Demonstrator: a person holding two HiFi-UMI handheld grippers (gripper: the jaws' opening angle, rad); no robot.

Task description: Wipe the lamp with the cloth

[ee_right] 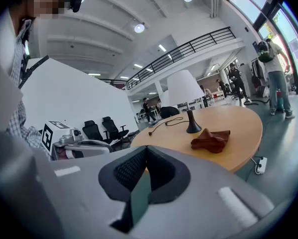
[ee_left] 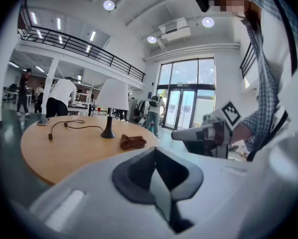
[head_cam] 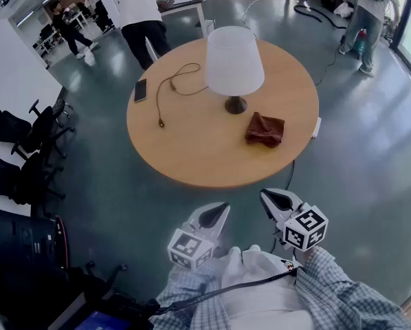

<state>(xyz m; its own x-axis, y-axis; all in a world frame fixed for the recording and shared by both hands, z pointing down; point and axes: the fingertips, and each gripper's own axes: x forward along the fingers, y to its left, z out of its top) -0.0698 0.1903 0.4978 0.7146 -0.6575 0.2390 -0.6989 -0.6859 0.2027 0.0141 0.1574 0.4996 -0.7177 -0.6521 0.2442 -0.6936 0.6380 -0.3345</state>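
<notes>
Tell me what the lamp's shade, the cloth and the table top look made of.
Lamp shade: white, matt, probably fabric or paper. Cloth: soft reddish-brown fabric, crumpled in folds. Table top: pale wood or laminate, smooth, even colour.

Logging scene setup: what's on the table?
On the table: lamp, brown cloth beside its base, phone and a loose cable. The shade hides the lamp's upper stem and some tabletop behind it.

My gripper (ee_left: 158,176) is closed on nothing. Beyond its jaws, slightly left, the cloth (ee_left: 132,142) lies on the table (ee_left: 59,156), and the lamp (ee_left: 111,103) stands farther left.
</notes>
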